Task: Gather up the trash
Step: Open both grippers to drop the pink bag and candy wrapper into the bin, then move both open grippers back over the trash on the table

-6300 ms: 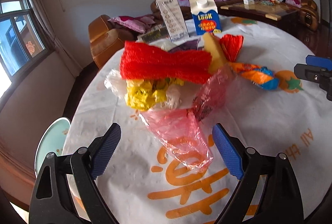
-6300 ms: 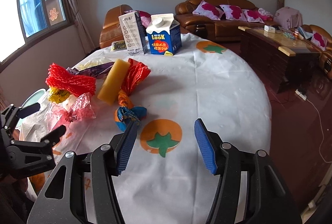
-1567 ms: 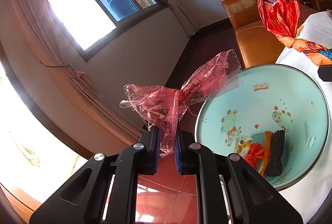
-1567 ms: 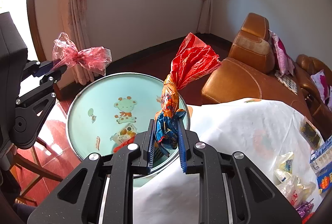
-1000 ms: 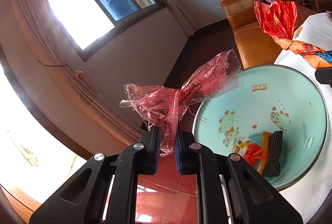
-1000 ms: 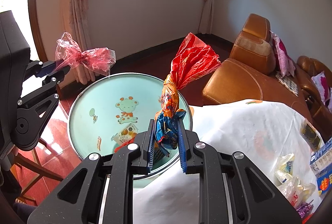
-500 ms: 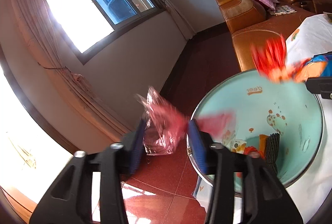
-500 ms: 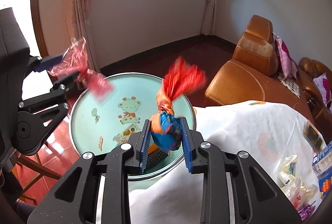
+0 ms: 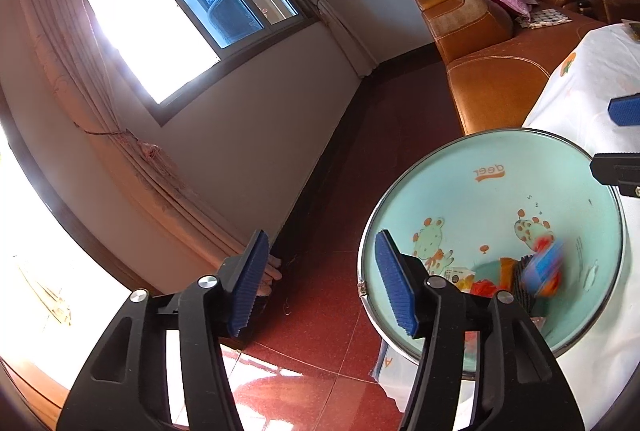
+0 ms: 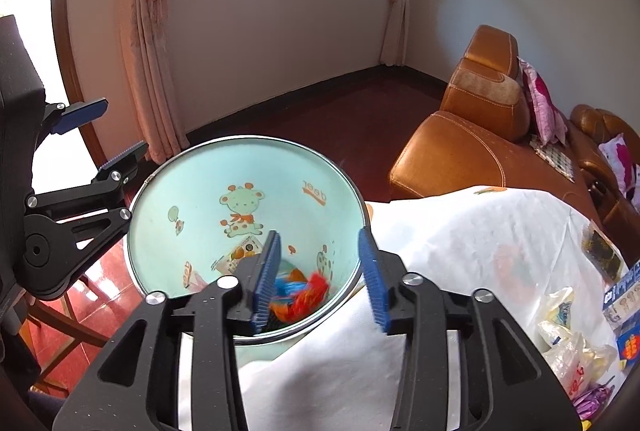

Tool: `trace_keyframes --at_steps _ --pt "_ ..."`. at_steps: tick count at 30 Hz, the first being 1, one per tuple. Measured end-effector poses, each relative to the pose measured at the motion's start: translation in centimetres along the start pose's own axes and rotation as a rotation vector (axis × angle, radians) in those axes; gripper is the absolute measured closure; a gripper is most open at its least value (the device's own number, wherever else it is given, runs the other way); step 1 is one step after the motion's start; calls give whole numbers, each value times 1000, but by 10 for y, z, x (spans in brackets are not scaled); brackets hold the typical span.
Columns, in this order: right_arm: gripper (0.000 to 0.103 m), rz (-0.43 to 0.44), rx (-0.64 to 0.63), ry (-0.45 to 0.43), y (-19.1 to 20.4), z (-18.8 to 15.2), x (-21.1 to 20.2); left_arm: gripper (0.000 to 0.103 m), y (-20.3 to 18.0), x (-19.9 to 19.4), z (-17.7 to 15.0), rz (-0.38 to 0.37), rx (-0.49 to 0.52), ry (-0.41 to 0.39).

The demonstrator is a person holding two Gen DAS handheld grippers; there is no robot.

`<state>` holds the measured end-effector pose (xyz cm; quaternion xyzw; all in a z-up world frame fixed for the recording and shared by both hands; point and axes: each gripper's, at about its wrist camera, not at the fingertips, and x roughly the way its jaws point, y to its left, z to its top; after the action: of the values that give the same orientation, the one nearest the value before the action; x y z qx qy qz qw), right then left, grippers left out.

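With both grippers' jaws just opened and empty, the left gripper [image 9: 320, 279] and right gripper [image 10: 320, 275] hang over the bin [image 10: 168, 191], where the light, crinkly wrapper [image 10: 304, 293] lies low in frame; such soft trash is best pinched at its twisted neck.

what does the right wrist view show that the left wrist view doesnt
Only the right wrist view shows the leftover wrappers on the white tablecloth, and the left gripper from the side. Only the left wrist view shows the shiny floor tiles beside the bin. Both show the pale green bin with an orange and blue wrapper blurred inside, the brown sofa, and both grippers, left and right, jaws just opened, empty.
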<state>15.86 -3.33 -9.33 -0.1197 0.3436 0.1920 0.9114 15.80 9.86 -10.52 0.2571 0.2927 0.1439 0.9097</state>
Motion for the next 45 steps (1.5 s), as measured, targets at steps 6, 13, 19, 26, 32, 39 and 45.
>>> trace_keyframes --at_steps 6,13,19,26,32,39,45 --pt "54 -4 3 -11 -1 2 -3 45 1 1 0 2 -3 -1" --pt "52 -13 9 -14 -3 0 -5 38 0 -1 -1 3 -2 -5" --pt "50 -23 27 -22 -6 -2 -13 36 0 -3 -1 -6 -4 -10" --pt "48 -50 60 -22 -14 -12 -34 34 -7 -15 -1 -71 -17 -10" --pt "44 -86 120 -49 -34 -29 -77 31 -17 -43 -1 -218 -71 -19" --pt "40 -179 215 -80 -74 -72 -141 30 -53 -86 9 -336 -29 -88" --pt "38 -306 363 -51 -125 -137 -183 30 -94 -124 18 -417 44 -152"
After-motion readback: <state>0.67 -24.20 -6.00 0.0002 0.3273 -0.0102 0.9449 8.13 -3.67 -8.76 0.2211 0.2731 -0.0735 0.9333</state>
